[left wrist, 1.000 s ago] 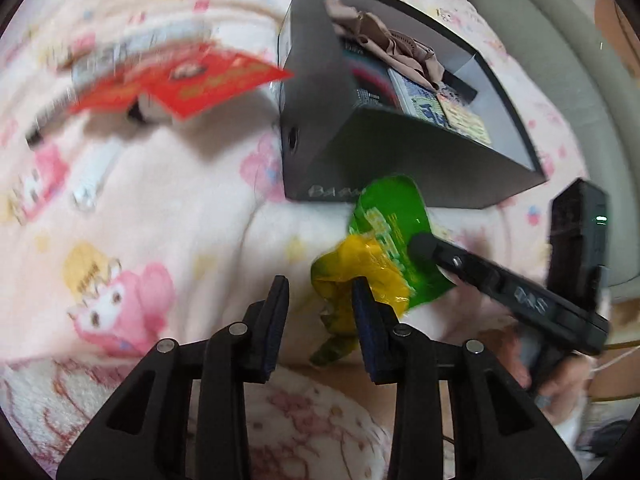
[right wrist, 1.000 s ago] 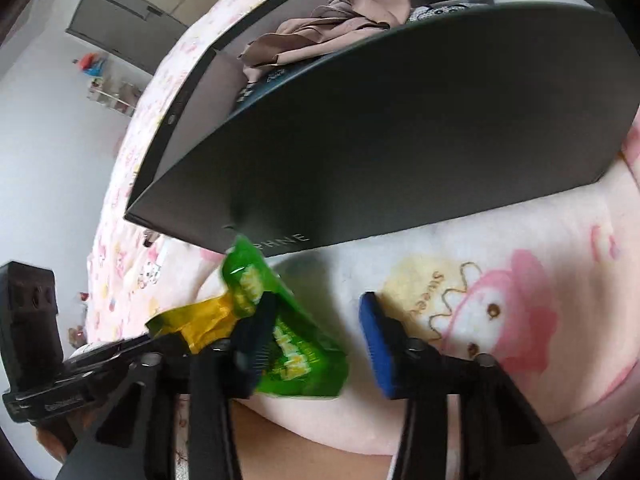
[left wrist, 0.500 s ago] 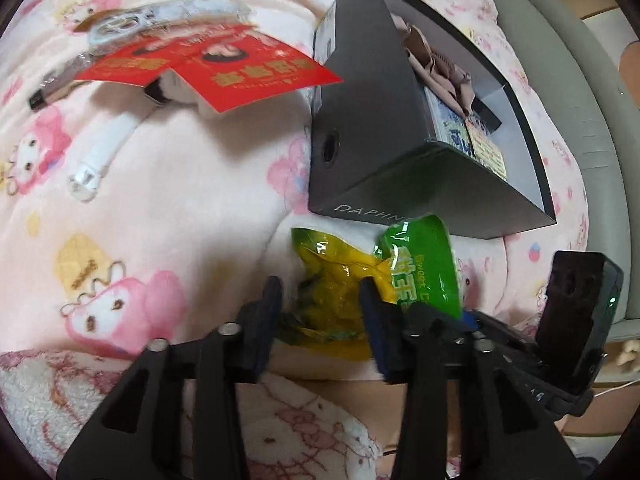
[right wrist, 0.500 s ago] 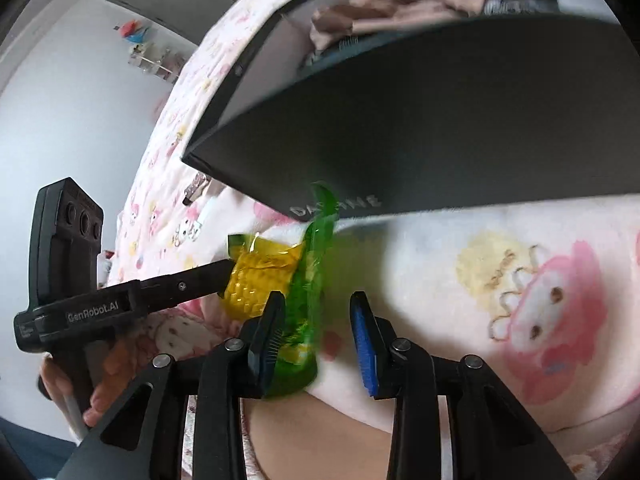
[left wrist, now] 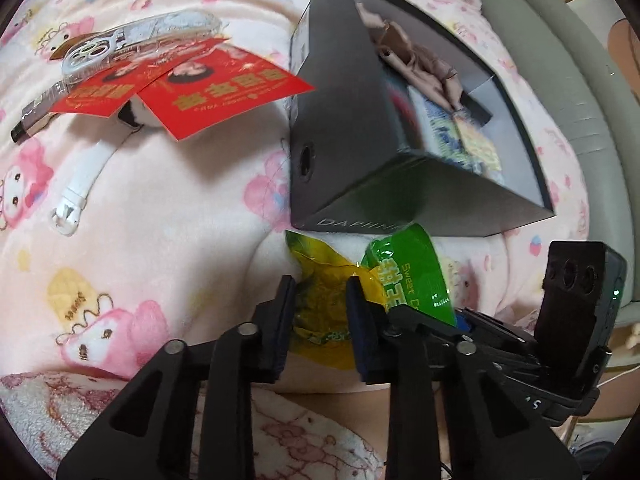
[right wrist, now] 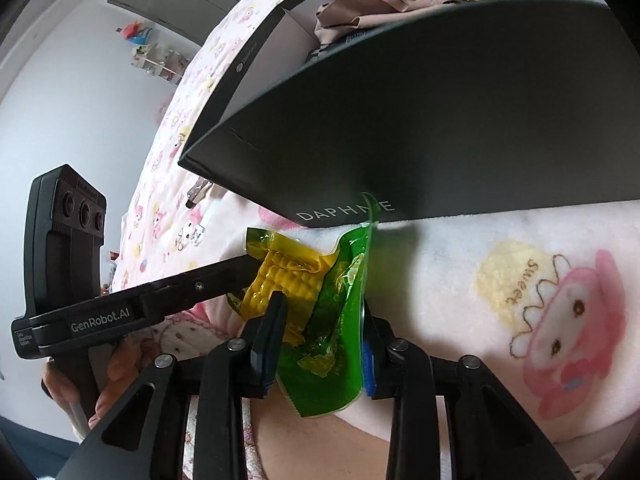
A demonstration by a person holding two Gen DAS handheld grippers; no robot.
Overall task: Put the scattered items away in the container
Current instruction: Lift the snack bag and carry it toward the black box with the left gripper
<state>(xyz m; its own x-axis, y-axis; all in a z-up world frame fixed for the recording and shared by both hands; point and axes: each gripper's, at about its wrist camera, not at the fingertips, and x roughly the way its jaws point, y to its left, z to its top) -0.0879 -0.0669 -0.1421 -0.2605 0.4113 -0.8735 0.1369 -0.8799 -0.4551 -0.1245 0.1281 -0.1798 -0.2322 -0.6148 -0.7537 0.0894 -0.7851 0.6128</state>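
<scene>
A sweet-corn packet [left wrist: 408, 276], yellow at one end and green at the other, lies on the pink blanket just in front of the black box [left wrist: 340, 140]. My left gripper [left wrist: 320, 284] has the yellow end between its closing jaws, and the film fills the gap. In the right wrist view the packet [right wrist: 336, 320] stands on edge between the closing jaws of my right gripper [right wrist: 324, 316], touching both pads. The left gripper [right wrist: 248, 268] comes in from the left there, and the box wall [right wrist: 440, 120] rises close behind.
The box holds a beige cloth [left wrist: 412, 60] and printed packets [left wrist: 460, 136]. Left of it lie red envelopes [left wrist: 224, 88], a clear phone case [left wrist: 140, 40], a white strap [left wrist: 86, 176] and a pen [left wrist: 28, 128]. A grey padded edge [left wrist: 560, 80] runs along the right.
My left gripper has come down over the packet's yellow end and narrowed on it. The right jaws have narrowed around the green end, which has turned up on edge.
</scene>
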